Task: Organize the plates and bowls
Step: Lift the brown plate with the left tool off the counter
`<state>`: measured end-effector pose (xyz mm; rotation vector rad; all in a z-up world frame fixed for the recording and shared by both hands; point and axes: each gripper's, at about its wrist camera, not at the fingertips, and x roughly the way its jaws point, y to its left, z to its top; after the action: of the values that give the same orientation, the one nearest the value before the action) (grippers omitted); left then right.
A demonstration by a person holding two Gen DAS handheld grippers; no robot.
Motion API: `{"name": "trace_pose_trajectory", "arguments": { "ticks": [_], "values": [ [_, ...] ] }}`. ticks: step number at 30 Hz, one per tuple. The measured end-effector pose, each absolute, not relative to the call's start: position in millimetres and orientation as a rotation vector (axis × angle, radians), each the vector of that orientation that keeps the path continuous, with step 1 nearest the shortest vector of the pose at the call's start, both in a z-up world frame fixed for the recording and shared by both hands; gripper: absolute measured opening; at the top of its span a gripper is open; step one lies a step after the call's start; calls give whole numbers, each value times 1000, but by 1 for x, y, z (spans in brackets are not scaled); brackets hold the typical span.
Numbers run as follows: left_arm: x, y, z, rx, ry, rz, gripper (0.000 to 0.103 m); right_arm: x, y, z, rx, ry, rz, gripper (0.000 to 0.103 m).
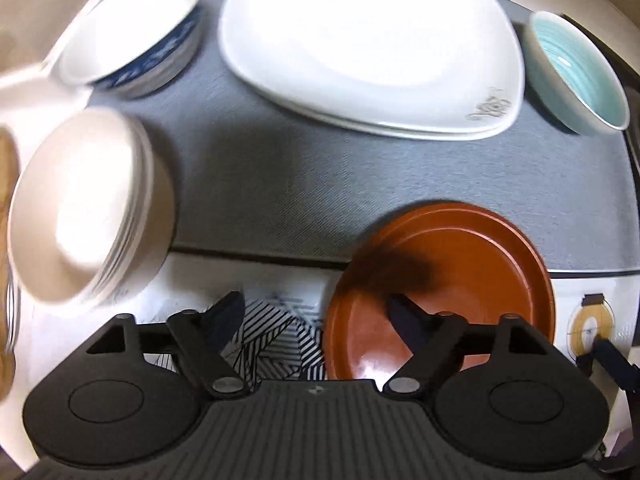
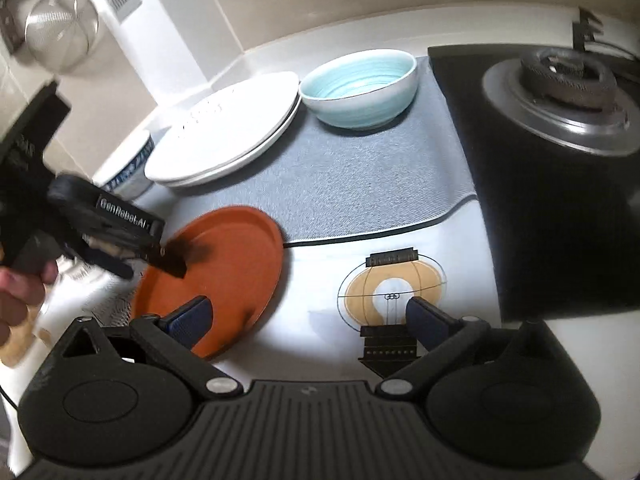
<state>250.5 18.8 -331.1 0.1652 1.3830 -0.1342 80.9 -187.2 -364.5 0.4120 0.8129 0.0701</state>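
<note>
Left wrist view: we are hovering left hand-held gripper (image 1: 316, 312), jaws spread empty, over orange plate (image 1: 472, 264); right hand-held gripper (image 2: 308, 318) spread empty, likely freeing plate for stacking.

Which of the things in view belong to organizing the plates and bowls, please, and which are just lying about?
Part of the job:
- orange plate
- white plates, stacked
- turquoise bowl
- blue-patterned bowl
- cream bowls, stacked

Just lying about:
- grey mat
- gas burner
- wire strainer
- lantern picture on the counter
</note>
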Motion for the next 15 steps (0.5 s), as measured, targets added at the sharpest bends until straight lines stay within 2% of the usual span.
{"name": "trace_pose_trajectory", "arguments": {
  "ticks": [3, 15],
  "values": [
    [244, 23, -332, 151, 1369, -90, 92, 85, -186, -363, 396, 830, 95, 103],
    [248, 56, -333, 122, 1374, -115, 89, 88, -189, -362, 398, 828, 115, 103]
  ]
}}
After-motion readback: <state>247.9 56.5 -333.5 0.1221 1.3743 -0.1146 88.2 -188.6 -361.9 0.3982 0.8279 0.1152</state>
